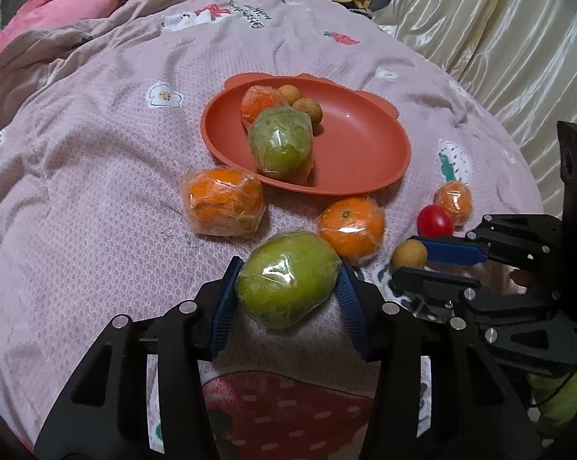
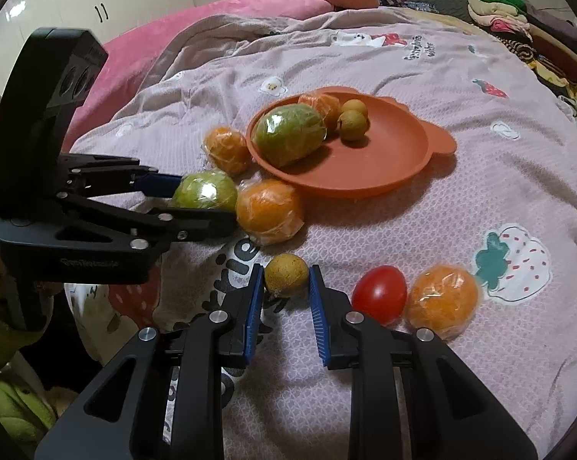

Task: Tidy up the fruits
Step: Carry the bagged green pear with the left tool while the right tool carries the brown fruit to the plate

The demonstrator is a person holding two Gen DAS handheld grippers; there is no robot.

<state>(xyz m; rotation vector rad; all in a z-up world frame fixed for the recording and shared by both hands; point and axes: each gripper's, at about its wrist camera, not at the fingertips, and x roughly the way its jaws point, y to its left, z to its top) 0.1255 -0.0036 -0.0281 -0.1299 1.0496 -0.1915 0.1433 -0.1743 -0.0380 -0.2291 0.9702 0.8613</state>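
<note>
The left gripper (image 1: 286, 287) clamps a wrapped green fruit (image 1: 286, 278) and the right gripper (image 2: 286, 287) pinches a small brown fruit (image 2: 286, 271), both seemingly bound for the plate (image 1: 365, 145).

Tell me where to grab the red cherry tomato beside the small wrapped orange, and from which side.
Grip the red cherry tomato across its narrow middle, coming down from above. The small wrapped orange nearly touches one side, so put the fingers on the two free sides; it is smooth and round, so probably close gently.
</note>
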